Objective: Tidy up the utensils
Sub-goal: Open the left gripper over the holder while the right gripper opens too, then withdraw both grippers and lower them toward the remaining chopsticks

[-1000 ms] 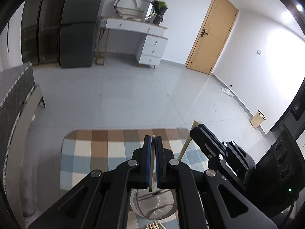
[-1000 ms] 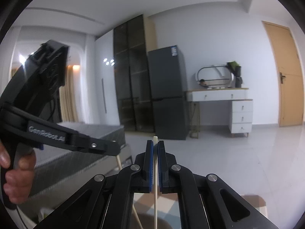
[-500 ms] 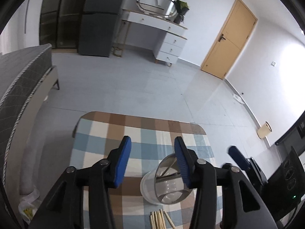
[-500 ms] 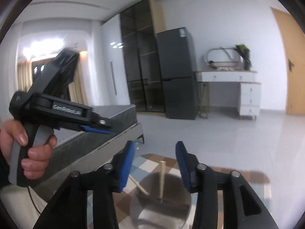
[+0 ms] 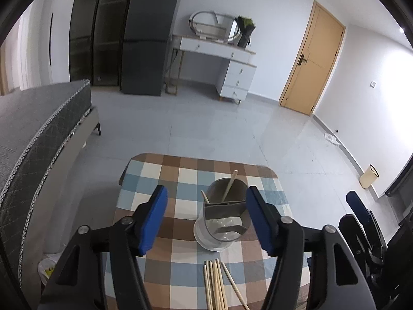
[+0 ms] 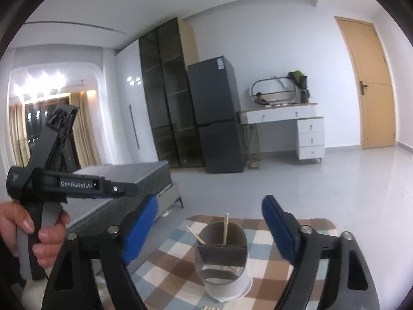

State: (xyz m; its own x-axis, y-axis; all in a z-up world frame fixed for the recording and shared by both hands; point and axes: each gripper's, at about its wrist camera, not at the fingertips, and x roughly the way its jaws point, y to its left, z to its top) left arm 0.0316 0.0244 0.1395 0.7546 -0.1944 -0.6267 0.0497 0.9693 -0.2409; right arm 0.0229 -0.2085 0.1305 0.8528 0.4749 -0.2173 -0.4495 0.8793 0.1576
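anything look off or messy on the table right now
Nothing spilled or damaged. The utensil holder stands upright with two chopsticks leaning loosely in its rear compartment. The loose chopsticks lie bundled on the tablecloth, still unsorted.

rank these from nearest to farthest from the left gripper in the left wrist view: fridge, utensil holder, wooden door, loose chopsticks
1. Loose chopsticks: on the checked cloth, just below the left gripper, between its open fingers.
2. Utensil holder: standing on the table just beyond them.
3. Fridge: far wall, left.
4. Wooden door: far right; too close to call against the fridge.
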